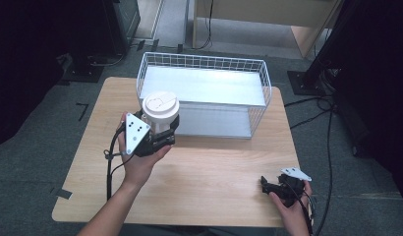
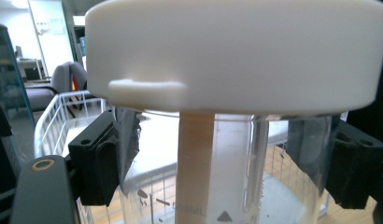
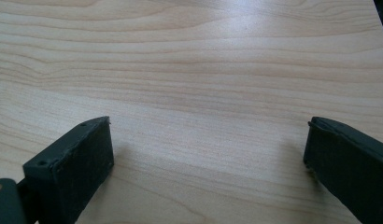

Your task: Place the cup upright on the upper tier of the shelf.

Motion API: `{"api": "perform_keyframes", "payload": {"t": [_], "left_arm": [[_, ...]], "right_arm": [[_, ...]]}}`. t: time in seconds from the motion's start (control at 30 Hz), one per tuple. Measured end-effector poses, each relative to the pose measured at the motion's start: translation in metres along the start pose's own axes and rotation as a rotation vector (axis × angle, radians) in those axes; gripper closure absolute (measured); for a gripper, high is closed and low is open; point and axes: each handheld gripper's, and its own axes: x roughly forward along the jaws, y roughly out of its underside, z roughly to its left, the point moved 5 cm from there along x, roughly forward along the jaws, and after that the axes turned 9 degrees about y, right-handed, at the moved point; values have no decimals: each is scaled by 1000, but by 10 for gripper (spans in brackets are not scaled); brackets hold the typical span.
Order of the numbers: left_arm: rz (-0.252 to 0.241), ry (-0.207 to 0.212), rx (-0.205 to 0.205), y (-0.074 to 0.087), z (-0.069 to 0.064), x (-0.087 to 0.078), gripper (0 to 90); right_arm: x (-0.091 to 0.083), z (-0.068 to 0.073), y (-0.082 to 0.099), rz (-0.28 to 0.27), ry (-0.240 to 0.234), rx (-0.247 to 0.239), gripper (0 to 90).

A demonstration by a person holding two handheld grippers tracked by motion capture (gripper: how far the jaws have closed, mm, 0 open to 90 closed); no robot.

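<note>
Wire basket (image 1: 204, 64): tabletop (image 1: 214, 182), rear centre. Lidded cup (image 1: 160, 110): before the basket's left front corner, above the tabletop.

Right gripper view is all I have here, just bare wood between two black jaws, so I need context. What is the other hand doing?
Observer: The left tool is shut on a clear cup with a white lid, held upright.
Operator: Where on the cup does it grip?
Observer: On the clear wall just below the lid; the left gripper view shows a black pad on each side.
Operator: What is near it?
Observer: A white wire basket stands just behind the cup, at the table's far edge.
</note>
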Motion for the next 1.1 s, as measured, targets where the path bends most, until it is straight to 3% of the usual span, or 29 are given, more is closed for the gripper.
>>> {"api": "perform_keyframes", "payload": {"t": [0.3,0.73,1.1], "left_arm": [[-19,0,23,-24,2,17,159],[-42,8,16,-53,3,44,159],[-33,-14,-13,-64,22,81,159]], "right_arm": [[0,0,0,-3,1,-1,15],[0,0,0,-2,1,-1,14],[0,0,0,-1,0,1,14]]}}
